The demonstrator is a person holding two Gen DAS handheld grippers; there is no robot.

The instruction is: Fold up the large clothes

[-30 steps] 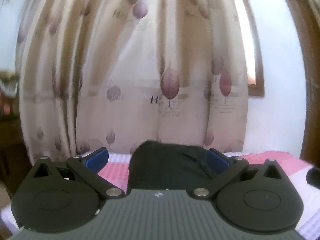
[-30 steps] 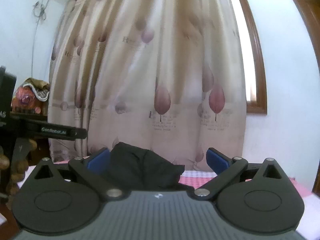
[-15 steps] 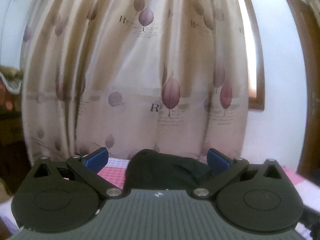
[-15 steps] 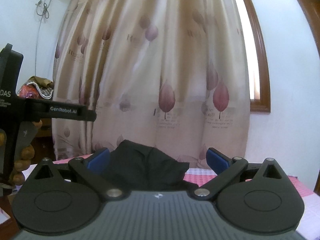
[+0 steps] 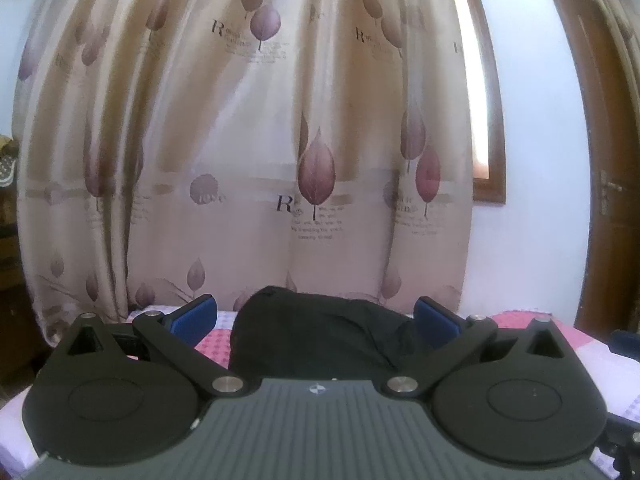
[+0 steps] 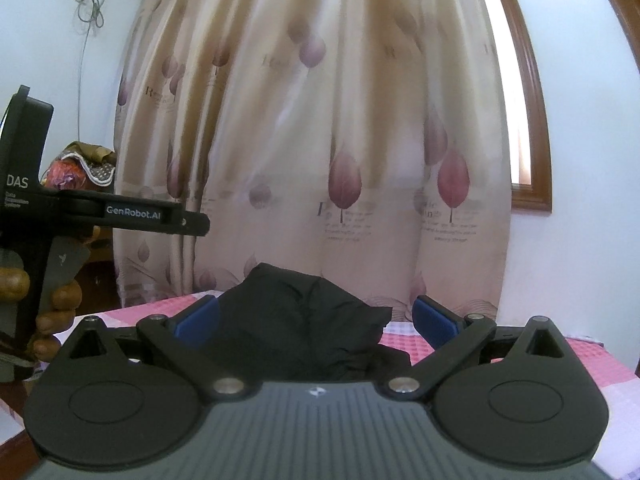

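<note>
Black garment (image 5: 320,336) lies bunched at lower centre on the pink checked bed (image 6: 592,364). Left gripper (image 5: 316,316) and right gripper (image 6: 316,316): jaws wide, empty. Soft, limp cloth; likely best pinched at an edge.

Curtain (image 5: 248,152): cream, hangs in long folds across the window, printed with mauve and reddish leaves and small lettering; it fills most of both views.
Window frame (image 6: 534,148): brown wood, showing at the curtain's right edge, with a bright strip of daylight just inside it.
Wall (image 5: 532,160): pale blue-white, right of the window.
Door (image 5: 600,184): dark brown wood, at the far right of the left wrist view, with a metal handle.
Bedsheet (image 6: 596,364): pink and white check, spread below the curtain.
Cable (image 6: 86,36): thin, looped and hanging down the wall at upper left.
Bundle (image 6: 80,166): colourful cloth heaped left of the curtain, details unclear.
</note>
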